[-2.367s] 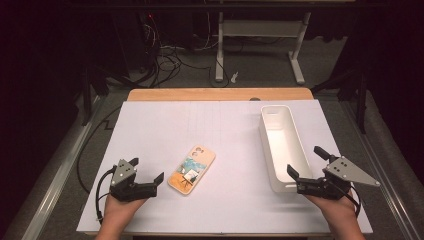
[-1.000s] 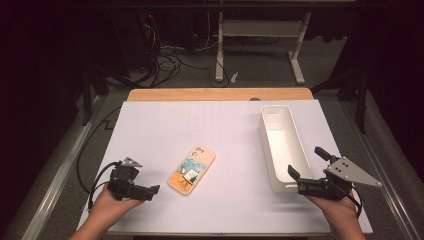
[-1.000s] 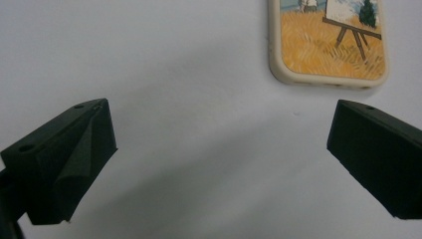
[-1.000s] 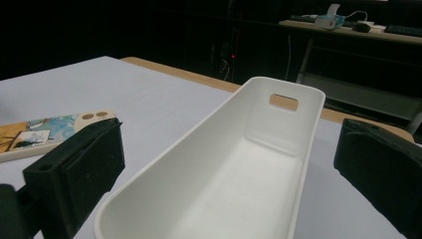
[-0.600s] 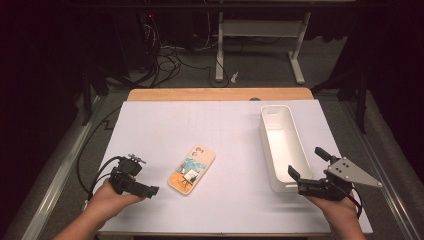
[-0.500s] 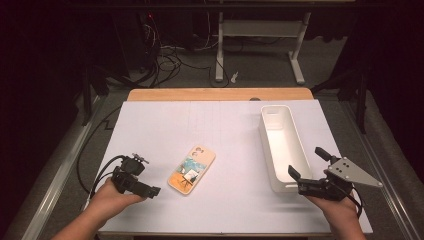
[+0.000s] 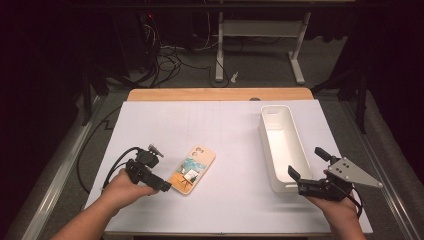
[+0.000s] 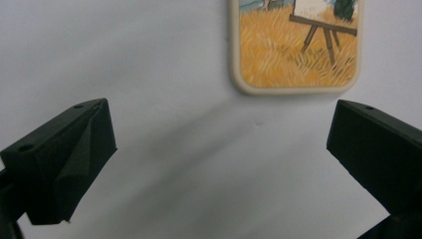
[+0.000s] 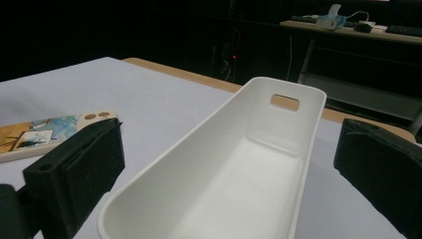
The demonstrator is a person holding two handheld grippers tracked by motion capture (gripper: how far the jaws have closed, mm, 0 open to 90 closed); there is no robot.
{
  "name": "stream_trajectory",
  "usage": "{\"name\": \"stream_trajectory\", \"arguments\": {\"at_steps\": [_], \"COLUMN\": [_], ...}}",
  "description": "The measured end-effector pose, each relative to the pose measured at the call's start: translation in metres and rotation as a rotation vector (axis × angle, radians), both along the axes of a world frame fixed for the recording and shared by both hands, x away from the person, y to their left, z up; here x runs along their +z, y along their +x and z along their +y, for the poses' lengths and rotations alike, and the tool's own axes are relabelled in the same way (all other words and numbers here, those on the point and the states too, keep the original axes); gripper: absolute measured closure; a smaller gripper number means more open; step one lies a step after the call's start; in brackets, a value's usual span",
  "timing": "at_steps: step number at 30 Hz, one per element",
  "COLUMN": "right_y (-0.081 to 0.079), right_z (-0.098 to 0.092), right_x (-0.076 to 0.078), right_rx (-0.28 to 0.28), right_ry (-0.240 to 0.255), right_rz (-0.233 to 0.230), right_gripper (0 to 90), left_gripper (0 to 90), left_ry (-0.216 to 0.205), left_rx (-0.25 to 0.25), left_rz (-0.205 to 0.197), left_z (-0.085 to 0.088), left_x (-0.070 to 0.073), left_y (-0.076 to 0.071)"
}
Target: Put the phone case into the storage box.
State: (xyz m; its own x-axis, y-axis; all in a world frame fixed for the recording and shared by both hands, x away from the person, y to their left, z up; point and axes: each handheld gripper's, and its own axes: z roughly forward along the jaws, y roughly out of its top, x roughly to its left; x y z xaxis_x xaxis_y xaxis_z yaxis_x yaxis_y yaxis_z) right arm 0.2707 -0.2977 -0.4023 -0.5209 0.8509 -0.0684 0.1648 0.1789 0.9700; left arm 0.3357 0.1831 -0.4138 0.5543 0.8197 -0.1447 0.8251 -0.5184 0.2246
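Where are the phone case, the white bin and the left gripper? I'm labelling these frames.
phone case [image 7: 192, 168]: high view, middle of its painted back.
white bin [image 7: 290, 186]: high view, near end of its rim.
left gripper [image 8: 219, 149]: left gripper view, midway between its open fingers.

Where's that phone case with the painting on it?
The phone case lies flat on the white table, left of centre in the high view, just beyond the open left tongs.

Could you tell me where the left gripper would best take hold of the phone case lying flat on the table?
Probably across its short near end, from above: the phone case lies flat, picture up, its rounded bottom edge just ahead of the open left gripper, whose jaws stand wider than that end.
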Motion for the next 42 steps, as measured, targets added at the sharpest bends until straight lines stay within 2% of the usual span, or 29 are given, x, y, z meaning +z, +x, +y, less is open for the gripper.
{"name": "stream_trajectory", "arguments": {"at_steps": [6,15,28,35,42], "right_y": [0.0,0.0,0.0,-0.001,0.0], "right_z": [0.0,0.001,0.001,0.001,0.001], "right_x": [-0.001,0.0,0.001,0.001,0.001], "right_rx": [-0.001,0.005,0.006,0.008,0.008], "right_ry": [0.004,0.004,0.01,0.008,0.013], "right_rz": [0.004,0.0,-0.001,-0.003,0.0], "right_gripper": [0.0,0.0,0.0,0.0,0.0], "left_gripper": [0.2,0.1,0.1,0.1,0.2], "left_ry": [0.012,0.017,0.04,0.058,0.094], "left_rx": [-0.022,-0.04,-0.061,-0.068,-0.063], "left_rz": [0.031,0.046,0.079,0.111,0.125], "left_z": [-0.014,-0.035,-0.064,-0.078,-0.085], "left_x": [0.001,0.003,-0.004,-0.014,-0.022], "left_y": [0.011,0.026,0.04,0.046,0.051]}}
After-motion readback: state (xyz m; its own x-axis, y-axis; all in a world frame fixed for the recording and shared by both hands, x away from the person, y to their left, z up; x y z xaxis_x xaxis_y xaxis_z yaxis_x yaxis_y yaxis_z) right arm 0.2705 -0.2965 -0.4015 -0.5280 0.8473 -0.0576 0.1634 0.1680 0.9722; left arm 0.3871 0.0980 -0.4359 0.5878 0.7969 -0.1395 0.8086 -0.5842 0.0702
